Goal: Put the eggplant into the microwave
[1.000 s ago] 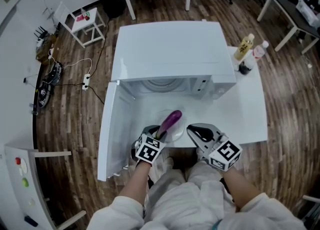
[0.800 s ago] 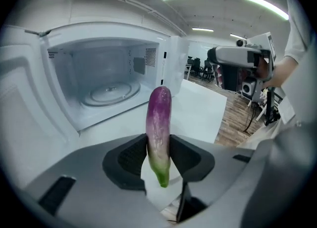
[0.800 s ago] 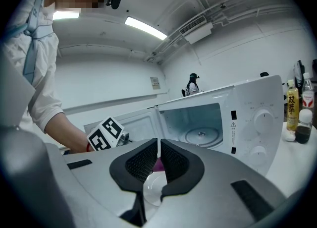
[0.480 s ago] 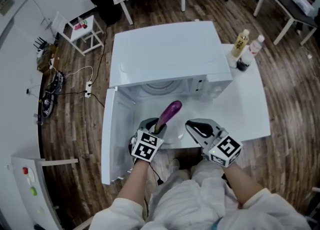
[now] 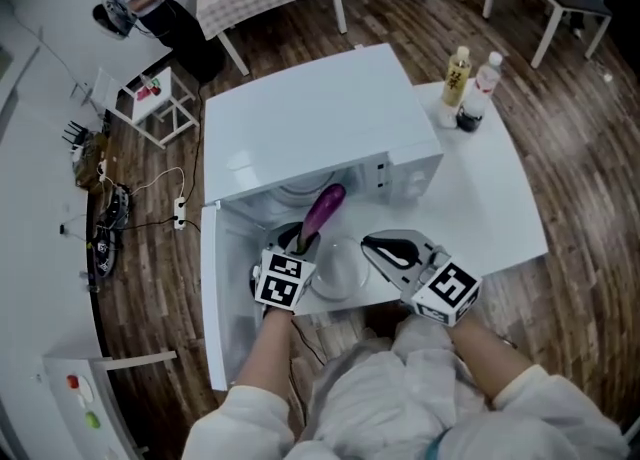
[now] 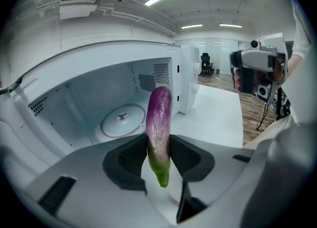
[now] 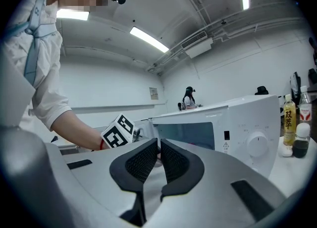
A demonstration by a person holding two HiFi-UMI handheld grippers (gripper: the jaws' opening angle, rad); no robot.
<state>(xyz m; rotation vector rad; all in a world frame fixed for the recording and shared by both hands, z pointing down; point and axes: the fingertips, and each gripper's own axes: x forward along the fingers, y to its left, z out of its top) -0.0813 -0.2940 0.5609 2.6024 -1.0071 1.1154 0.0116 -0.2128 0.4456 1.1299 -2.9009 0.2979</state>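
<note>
We are holding the eggplant (image 5: 322,210) in the left tool (image 5: 300,241), whose jaws are clamped on its pale green stem end. That leaves the long purple body sticking out ahead, so the free end can enter first. In the left gripper view the eggplant (image 6: 159,128) is standing up between the pads of the left tool (image 6: 159,155). It is pointing toward the turntable (image 6: 121,120) inside the open microwave (image 5: 320,118). The door (image 5: 222,298) is swung wide over the counter's left edge, which is keeping the mouth clear for a straight push.

The right tool (image 5: 385,248) is hanging near the counter's (image 5: 490,208) front edge, just right of a clear dish (image 5: 337,270). Its jaws are drawn together on nothing, as the right gripper view shows (image 7: 159,155); we judge it is simply waiting out of the way. Two bottles (image 5: 468,88) are standing at the far right corner, well clear.

A second ago the eggplant was hovering over the dish by the front edge. Now we are carrying it up and forward, and its tip is reaching the microwave's mouth, not yet inside. The right tool is staying much where it was.
</note>
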